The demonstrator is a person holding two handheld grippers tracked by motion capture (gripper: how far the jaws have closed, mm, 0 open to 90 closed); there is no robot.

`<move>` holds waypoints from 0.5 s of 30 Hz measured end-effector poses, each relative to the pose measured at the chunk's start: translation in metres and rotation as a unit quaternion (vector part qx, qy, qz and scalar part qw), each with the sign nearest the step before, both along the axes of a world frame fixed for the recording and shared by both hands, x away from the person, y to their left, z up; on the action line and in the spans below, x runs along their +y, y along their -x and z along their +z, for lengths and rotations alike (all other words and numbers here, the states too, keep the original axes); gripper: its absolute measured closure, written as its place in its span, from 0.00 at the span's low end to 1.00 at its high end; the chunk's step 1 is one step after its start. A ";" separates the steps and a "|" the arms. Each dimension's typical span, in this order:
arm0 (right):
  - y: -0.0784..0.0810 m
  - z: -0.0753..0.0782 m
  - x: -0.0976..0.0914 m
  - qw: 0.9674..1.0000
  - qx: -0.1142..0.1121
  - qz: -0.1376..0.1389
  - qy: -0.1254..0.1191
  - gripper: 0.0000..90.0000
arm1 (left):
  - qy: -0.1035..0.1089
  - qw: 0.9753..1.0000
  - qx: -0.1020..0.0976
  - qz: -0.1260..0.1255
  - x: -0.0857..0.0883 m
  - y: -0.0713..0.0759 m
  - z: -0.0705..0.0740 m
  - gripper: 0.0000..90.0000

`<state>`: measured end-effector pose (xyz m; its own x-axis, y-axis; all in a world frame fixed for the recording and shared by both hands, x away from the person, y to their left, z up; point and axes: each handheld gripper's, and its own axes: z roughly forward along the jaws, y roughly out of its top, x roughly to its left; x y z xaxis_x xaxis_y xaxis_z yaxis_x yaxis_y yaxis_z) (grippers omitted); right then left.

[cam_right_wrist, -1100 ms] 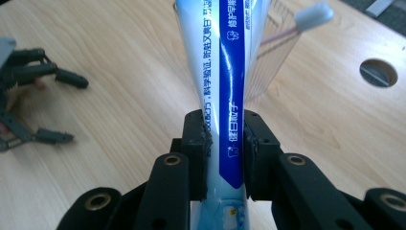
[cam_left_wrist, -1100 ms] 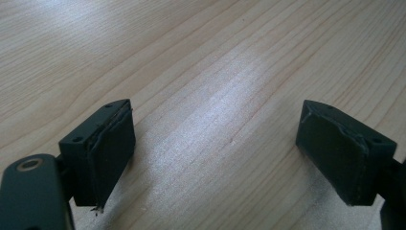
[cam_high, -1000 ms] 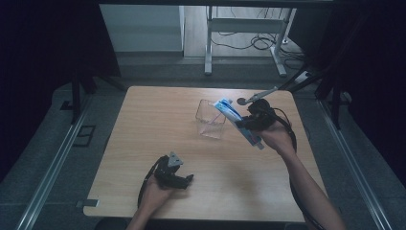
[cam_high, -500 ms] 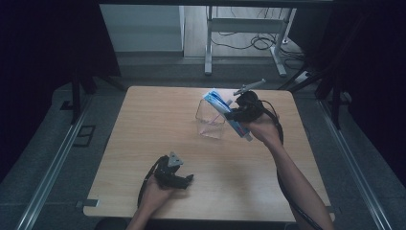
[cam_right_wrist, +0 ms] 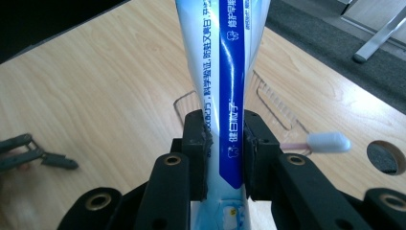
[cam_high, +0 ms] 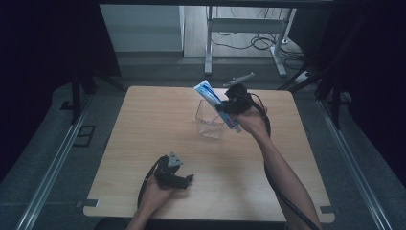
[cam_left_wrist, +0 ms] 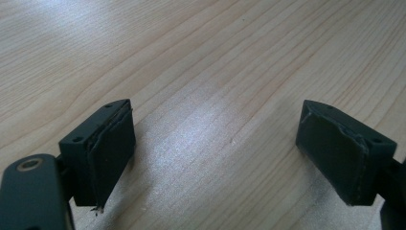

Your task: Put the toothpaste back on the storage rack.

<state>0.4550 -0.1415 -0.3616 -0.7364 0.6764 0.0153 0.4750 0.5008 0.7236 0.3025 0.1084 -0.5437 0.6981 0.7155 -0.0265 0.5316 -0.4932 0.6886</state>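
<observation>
A blue and white toothpaste tube (cam_high: 207, 91) is clamped in my right gripper (cam_high: 222, 108) and slants up to the left over a clear plastic container (cam_high: 209, 123) at the middle of the wooden table (cam_high: 143, 124). The right gripper view has the tube (cam_right_wrist: 225, 67) pinched between both pads of that gripper (cam_right_wrist: 224, 132), with the container's clear rim (cam_right_wrist: 275, 109) just beyond it. My left gripper (cam_high: 181, 180) rests near the front edge. Its own view shows that gripper (cam_left_wrist: 215, 153) with jaws wide apart over bare wood.
A toothbrush with a white head (cam_right_wrist: 328, 142) lies on the table past the container, near a round hole (cam_right_wrist: 387, 157) in the tabletop. A dark flat object (cam_right_wrist: 33, 154) sits at the left edge of that view. A metal stand (cam_high: 242, 33) is behind the table.
My right gripper has carried the tube leftward and toward the far side, from beside the container to above it. The left gripper has stayed put.
</observation>
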 end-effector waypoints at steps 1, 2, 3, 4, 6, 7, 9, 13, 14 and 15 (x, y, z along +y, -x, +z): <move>0.000 0.000 0.000 1.000 0.000 0.000 0.000 0.82 | 0.000 1.000 0.000 0.000 0.000 0.000 0.000 0.15; -0.002 -0.001 0.001 1.000 0.001 -0.001 -0.001 0.82 | 0.000 1.000 0.000 0.000 0.000 0.000 0.000 0.15; -0.006 -0.002 0.004 1.000 -0.001 -0.003 -0.001 0.83 | -0.001 1.000 -0.001 -0.002 0.000 0.000 0.000 0.15; -0.006 -0.002 0.004 1.000 -0.001 -0.003 -0.001 0.83 | -0.001 1.000 -0.001 -0.002 0.000 0.000 0.000 0.15; -0.010 -0.002 0.007 1.000 0.000 -0.003 -0.002 0.83 | -0.001 1.000 -0.001 -0.002 0.000 0.000 0.000 0.15; -0.012 -0.003 0.008 1.000 -0.001 -0.003 -0.003 0.83 | -0.001 1.000 -0.001 -0.002 0.000 0.000 0.000 0.15; -0.015 -0.004 0.010 1.000 -0.003 -0.006 -0.004 0.83 | -0.001 1.000 -0.001 -0.002 0.000 0.000 0.000 0.15; -0.023 -0.006 0.014 1.000 -0.005 -0.012 -0.008 0.83 | -0.002 1.000 -0.001 -0.002 0.000 0.000 0.000 0.15; -0.023 -0.006 0.014 1.000 -0.005 -0.012 -0.008 0.83 | -0.002 1.000 -0.001 -0.002 0.000 0.000 0.000 0.15; -0.024 -0.007 0.015 1.000 -0.008 -0.014 -0.008 0.83 | -0.002 1.000 -0.001 -0.002 0.000 0.000 0.000 0.15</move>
